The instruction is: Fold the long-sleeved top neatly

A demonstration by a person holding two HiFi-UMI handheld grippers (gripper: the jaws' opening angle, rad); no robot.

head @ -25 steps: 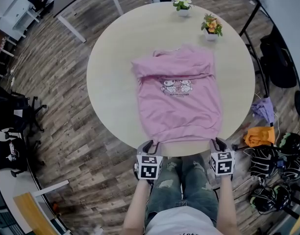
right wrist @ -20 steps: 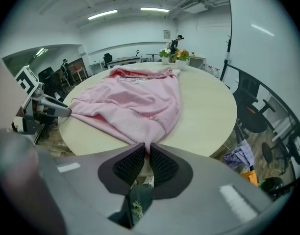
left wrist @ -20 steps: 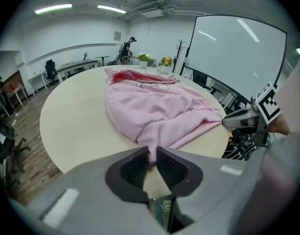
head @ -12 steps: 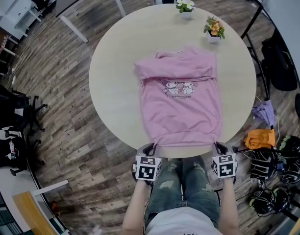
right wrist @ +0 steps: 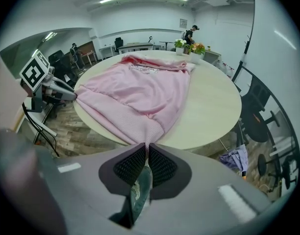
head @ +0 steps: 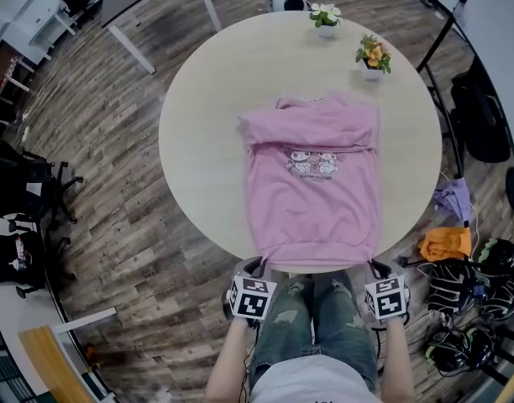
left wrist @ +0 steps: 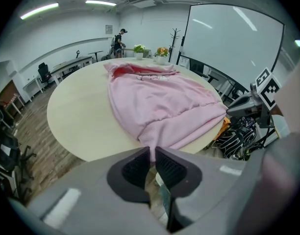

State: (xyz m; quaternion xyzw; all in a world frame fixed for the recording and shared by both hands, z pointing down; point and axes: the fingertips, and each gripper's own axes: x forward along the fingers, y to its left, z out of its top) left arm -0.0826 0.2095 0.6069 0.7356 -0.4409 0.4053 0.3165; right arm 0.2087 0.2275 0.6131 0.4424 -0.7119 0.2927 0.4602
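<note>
A pink long-sleeved top (head: 314,183) lies on the round beige table (head: 207,133), front print up, sleeves folded in across the chest, collar at the far side. Its hem hangs over the near table edge. My left gripper (head: 259,264) is shut on the hem's left corner (left wrist: 151,150). My right gripper (head: 373,266) is shut on the hem's right corner (right wrist: 146,143). In the left gripper view the top (left wrist: 155,99) stretches away toward the right gripper (left wrist: 238,106); in the right gripper view the top (right wrist: 140,89) runs toward the left gripper (right wrist: 59,93).
Two small potted plants (head: 326,17) (head: 373,55) stand at the table's far edge. Bags, an orange cloth (head: 444,242) and a purple cloth (head: 452,198) lie on the wooden floor to the right. Chairs (head: 22,196) and desks stand at the left. My legs are below the table's edge.
Both grippers have pulled back toward me with the hem, and the top has slid nearer, its hem now over the table's near edge.
</note>
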